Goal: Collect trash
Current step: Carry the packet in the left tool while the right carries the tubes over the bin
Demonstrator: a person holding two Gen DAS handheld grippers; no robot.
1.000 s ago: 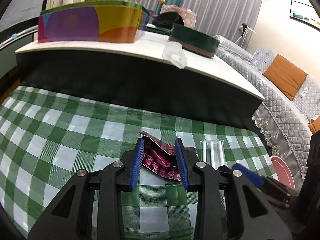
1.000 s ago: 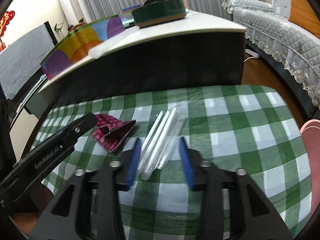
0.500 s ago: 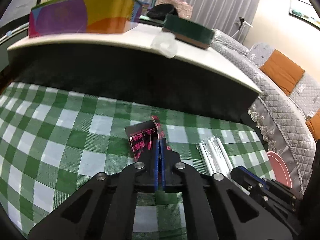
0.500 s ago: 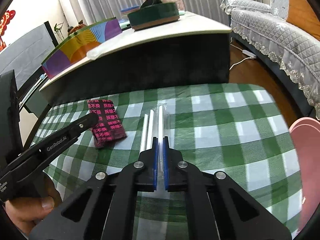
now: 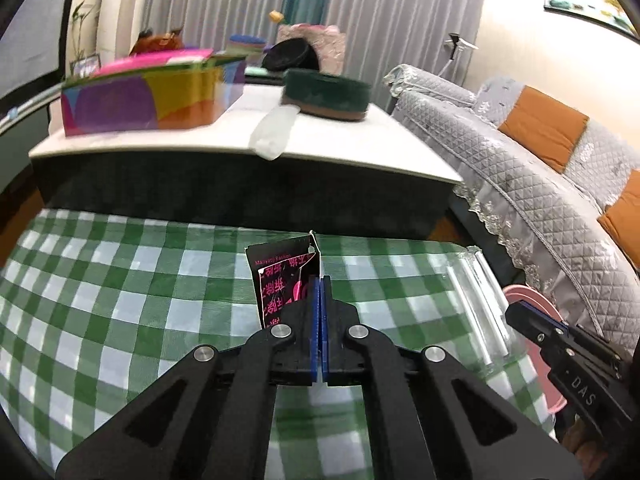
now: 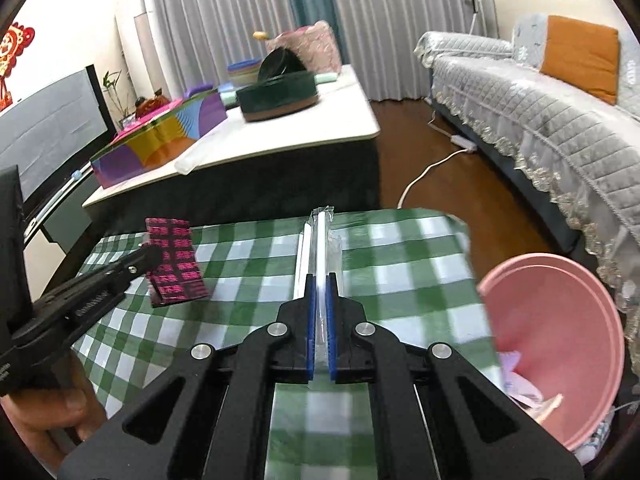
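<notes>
My left gripper [image 5: 320,280] is clamped tight on the wrapper [image 5: 280,280], a black and pink packet. It sticks up past the blue pads, above the green check cloth [image 5: 120,300]. My right gripper [image 6: 320,280] is pinched on the straw pack [image 6: 320,240], a clear bag w/ white straws inside. The far end of the pack points away from me, over the cloth's far edge.

Only the right view shows the pink bin [image 6: 560,320] well. It sits just off the cloth's right edge, w/ paper scraps at the bottom. The left view gets only a thin pink bit of the bin's rim [image 5: 524,296], behind my right gripper [image 5: 516,312]. Only the right view shows the wood floor [image 6: 408,168] and a white cord [image 6: 432,164] on it. It also shows my left gripper [image 6: 154,254] holding the wrapper [image 6: 176,264] from the side, and my left hand [image 6: 48,412].

Count: 2 grippers, 1 wrapper, 1 straw pack, 1 bin. I see 2 straws for sure in the right view; can't tell if more.

Room: past the cloth is a low table [image 6: 340,120] w/ boxes. Between table and sofa [image 6: 540,128] the floor is open.
</notes>
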